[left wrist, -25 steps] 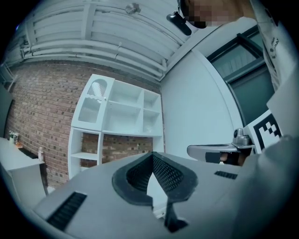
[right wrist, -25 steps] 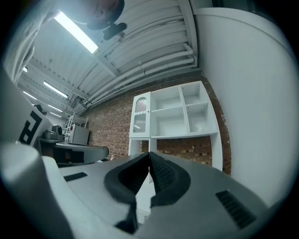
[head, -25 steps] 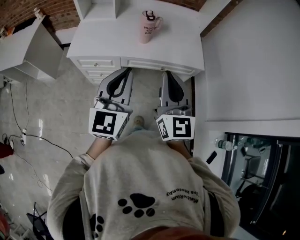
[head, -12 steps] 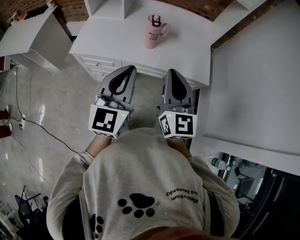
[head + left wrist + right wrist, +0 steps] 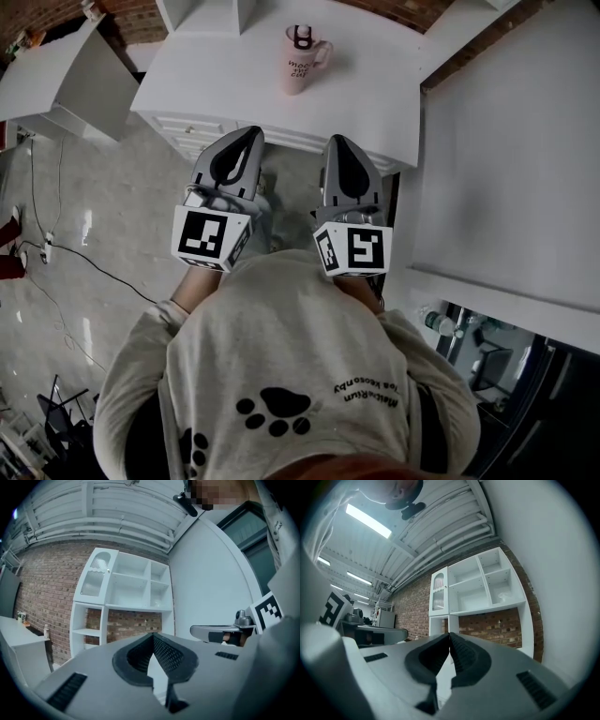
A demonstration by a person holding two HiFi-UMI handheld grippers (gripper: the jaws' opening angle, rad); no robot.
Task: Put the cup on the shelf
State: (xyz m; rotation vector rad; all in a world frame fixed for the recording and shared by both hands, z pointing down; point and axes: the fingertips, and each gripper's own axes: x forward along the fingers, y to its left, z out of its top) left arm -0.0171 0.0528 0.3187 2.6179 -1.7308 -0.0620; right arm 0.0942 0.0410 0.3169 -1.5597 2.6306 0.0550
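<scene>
- The pink ceramic cup [image 5: 298, 61] stands near the far edge of the white bench [image 5: 375, 94] — stiff, smooth, likely fragile; grasp across its body.
- Both the left gripper [image 5: 246, 136] and the right gripper [image 5: 339, 142] are closed, empty.

Cup [image 5: 298, 58]: a few lines of dark lettering on the pink side, too small to read.
Sweatshirt [image 5: 281, 337]: one line of dark print low on the front, upside down in the head view, letters not legible; a black paw print [image 5: 272, 409] beside it.
Left gripper [image 5: 249, 133]: cube face with a black-and-white square marker, no letters.
Right gripper [image 5: 337, 141]: cube faces with the same kind of marker, no letters.
</scene>
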